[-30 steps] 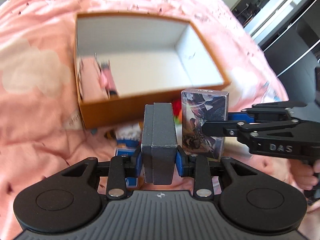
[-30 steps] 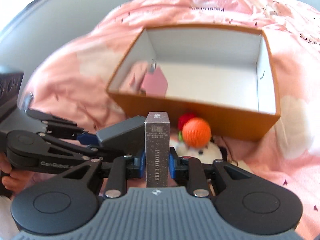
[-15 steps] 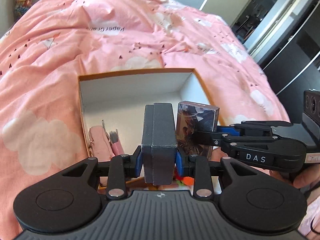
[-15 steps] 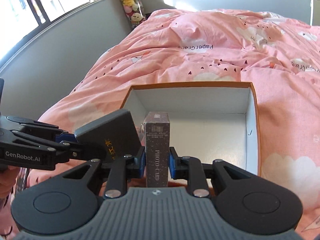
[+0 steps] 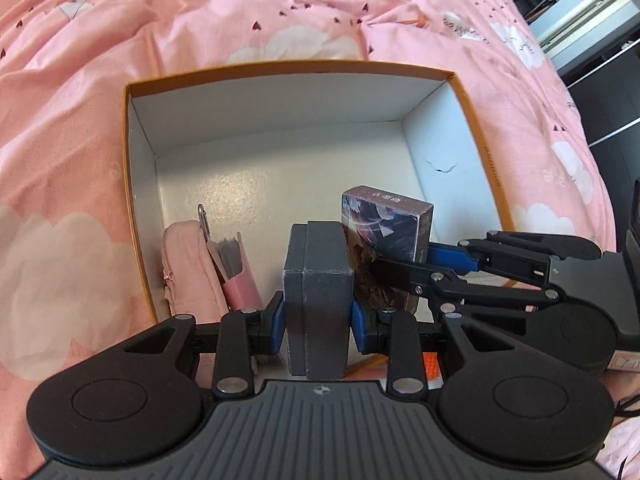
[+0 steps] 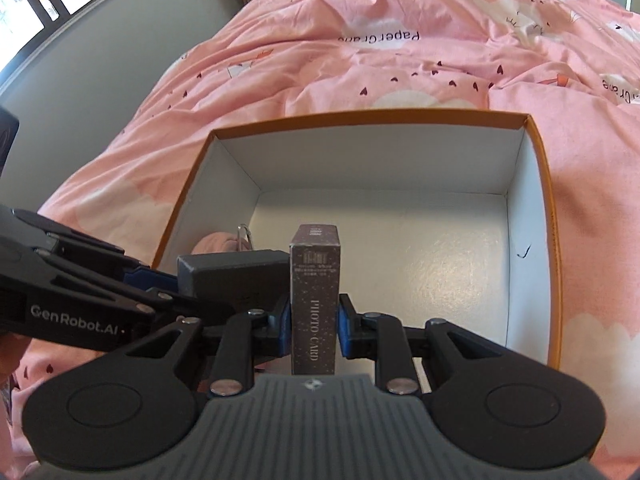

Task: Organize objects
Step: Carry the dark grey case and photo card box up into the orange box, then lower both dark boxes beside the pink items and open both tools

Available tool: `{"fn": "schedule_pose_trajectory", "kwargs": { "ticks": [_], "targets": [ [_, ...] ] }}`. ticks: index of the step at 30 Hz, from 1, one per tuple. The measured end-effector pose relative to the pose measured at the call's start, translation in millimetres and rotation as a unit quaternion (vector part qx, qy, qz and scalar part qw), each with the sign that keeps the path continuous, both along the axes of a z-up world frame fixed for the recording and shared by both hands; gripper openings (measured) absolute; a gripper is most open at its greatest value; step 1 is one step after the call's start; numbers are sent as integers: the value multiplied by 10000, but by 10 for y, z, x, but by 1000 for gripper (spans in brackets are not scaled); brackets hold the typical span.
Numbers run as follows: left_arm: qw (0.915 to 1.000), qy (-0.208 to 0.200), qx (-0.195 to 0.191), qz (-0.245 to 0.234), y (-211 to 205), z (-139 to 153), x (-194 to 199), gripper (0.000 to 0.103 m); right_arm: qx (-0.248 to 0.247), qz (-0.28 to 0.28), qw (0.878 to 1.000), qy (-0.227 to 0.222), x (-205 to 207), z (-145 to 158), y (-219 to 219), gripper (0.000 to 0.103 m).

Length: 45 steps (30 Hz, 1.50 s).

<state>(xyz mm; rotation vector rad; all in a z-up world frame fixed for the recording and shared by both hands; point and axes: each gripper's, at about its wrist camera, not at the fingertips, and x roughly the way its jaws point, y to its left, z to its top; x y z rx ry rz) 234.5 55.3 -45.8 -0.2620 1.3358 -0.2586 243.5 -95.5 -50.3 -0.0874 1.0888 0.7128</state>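
Observation:
An orange box (image 5: 478, 128) with a white inside lies on the pink bedspread; it also shows in the right wrist view (image 6: 540, 184). My left gripper (image 5: 318, 316) is shut on a dark grey box (image 5: 318, 276), held above the orange box's near edge. My right gripper (image 6: 314, 326) is shut on a photo card box (image 6: 315, 280), which stands right beside the grey box (image 6: 232, 272). In the left wrist view the photo card box (image 5: 384, 236) touches the grey box's right side. A pink pouch (image 5: 188, 264) lies in the orange box's near-left corner.
A pink card holder with a metal clip (image 5: 236, 268) leans beside the pouch. The pink bedspread (image 6: 400, 60) surrounds the box. Something orange (image 5: 432, 364) peeks out below the right gripper. Dark furniture (image 5: 600, 40) stands at the far right.
Both grippers have moved forward and lower over the orange box with their boxes. The orange box's floor now fills more of both views.

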Motion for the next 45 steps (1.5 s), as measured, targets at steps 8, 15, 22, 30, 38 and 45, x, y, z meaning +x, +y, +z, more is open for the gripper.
{"fn": "schedule_pose_trajectory", "kwargs": {
  "ticks": [8, 15, 22, 30, 38, 45],
  "targets": [
    [9989, 451, -1, 100, 26, -277, 59, 37, -109, 43, 9980, 618, 115, -298, 74, 24],
    [9985, 508, -109, 195, 94, -342, 40, 40, -169, 19, 9948, 1007, 236, -446, 110, 24],
    [9989, 257, -306, 252, 146, -308, -35, 54, -240, -53, 9924, 1202, 280, -529, 163, 24],
    [9977, -574, -150, 317, 226, -64, -265, 53, -192, -110, 9907, 1342, 286, -574, 223, 25],
    [9966, -748, 10, 351, 173, -116, -299, 43, -183, -190, 9890, 1455, 279, -598, 293, 27],
    [9963, -804, 204, 210, 119, -159, -358, 40, 79, -302, 9868, 1592, 285, -559, 239, 29]
  ]
}}
